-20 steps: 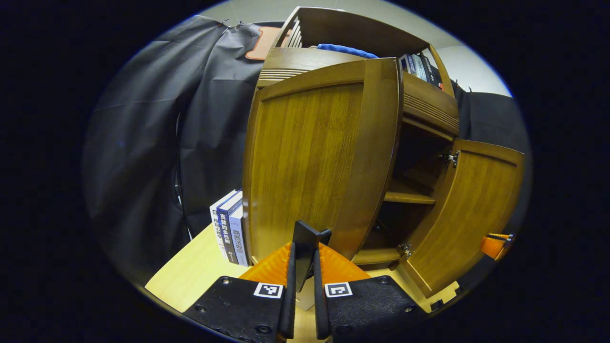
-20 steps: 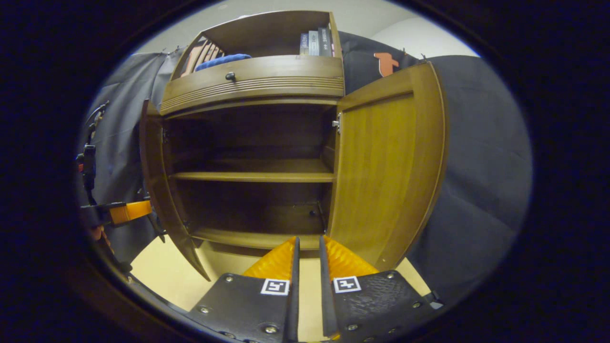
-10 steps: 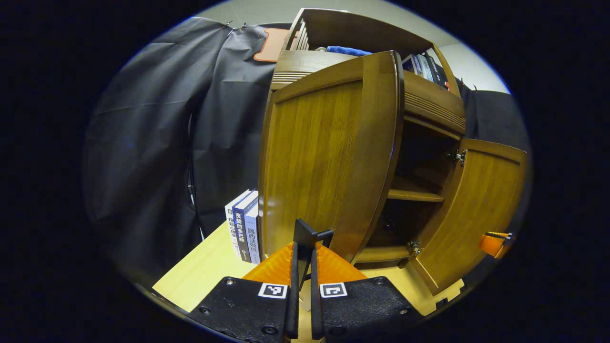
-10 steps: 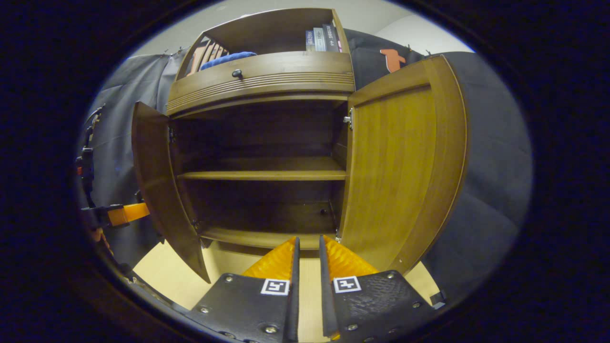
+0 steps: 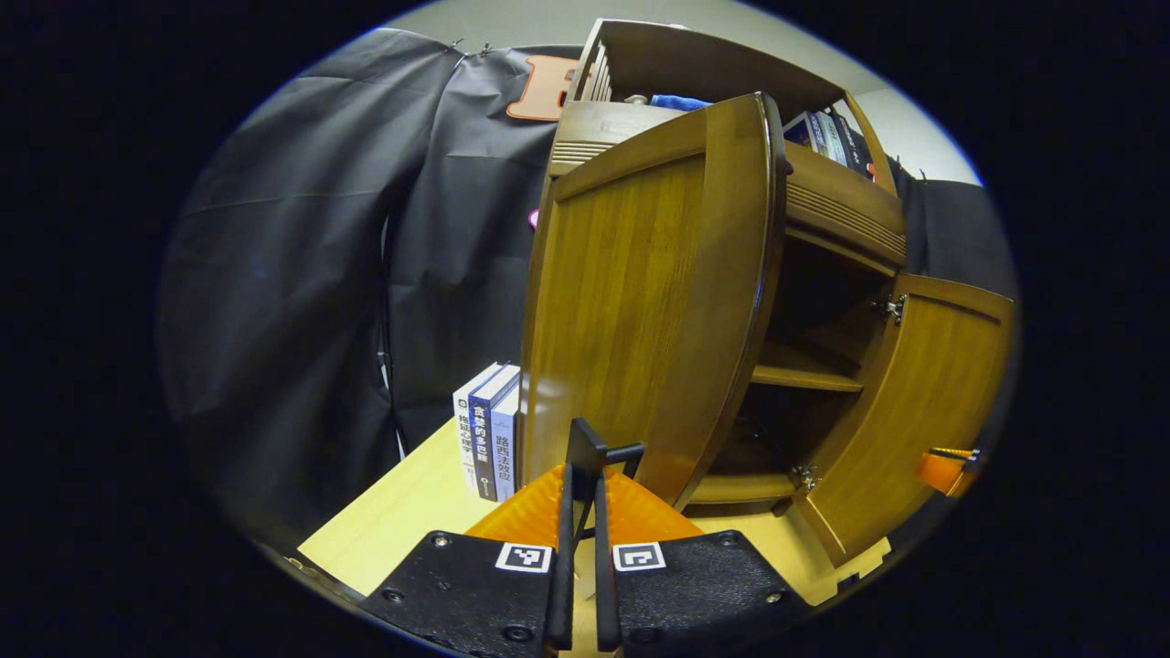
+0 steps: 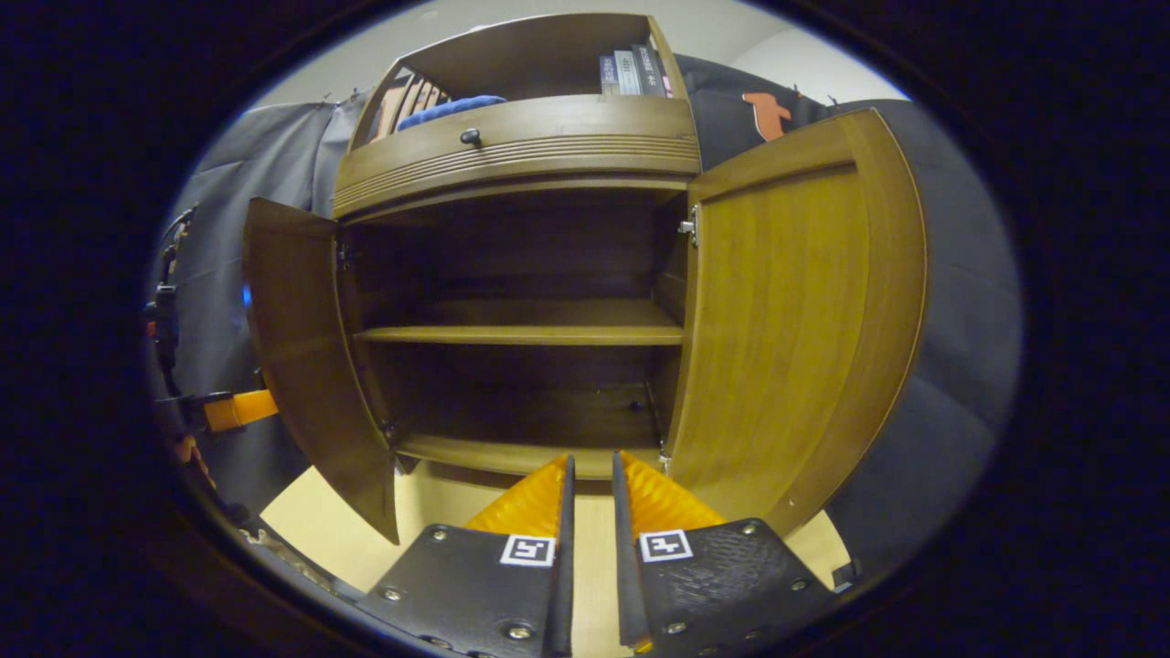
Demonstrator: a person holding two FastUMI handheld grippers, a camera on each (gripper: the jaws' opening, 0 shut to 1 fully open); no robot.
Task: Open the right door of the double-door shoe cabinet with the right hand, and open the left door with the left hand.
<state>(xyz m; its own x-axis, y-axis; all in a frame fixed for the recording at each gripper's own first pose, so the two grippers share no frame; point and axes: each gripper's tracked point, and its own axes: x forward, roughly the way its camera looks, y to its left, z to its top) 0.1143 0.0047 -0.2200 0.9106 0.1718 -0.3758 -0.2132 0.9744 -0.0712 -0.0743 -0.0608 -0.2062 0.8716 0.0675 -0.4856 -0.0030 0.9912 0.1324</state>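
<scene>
Three books (image 5: 489, 429) stand upright on the pale wooden bench (image 5: 402, 512), spines outward. Higher up — a folded blue cloth (image 6: 450, 110) lies on an open shelf, with more upright books (image 6: 631, 71) at its right end.

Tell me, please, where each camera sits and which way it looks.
Left gripper view: rides on the left gripper, low at the cabinet's left front, facing the open left door; its own fingers show below.
Right gripper view: rides on the right gripper, facing straight into the open cabinet; its own fingers show below.
Shared: both doors, the shelf, the table.
</scene>
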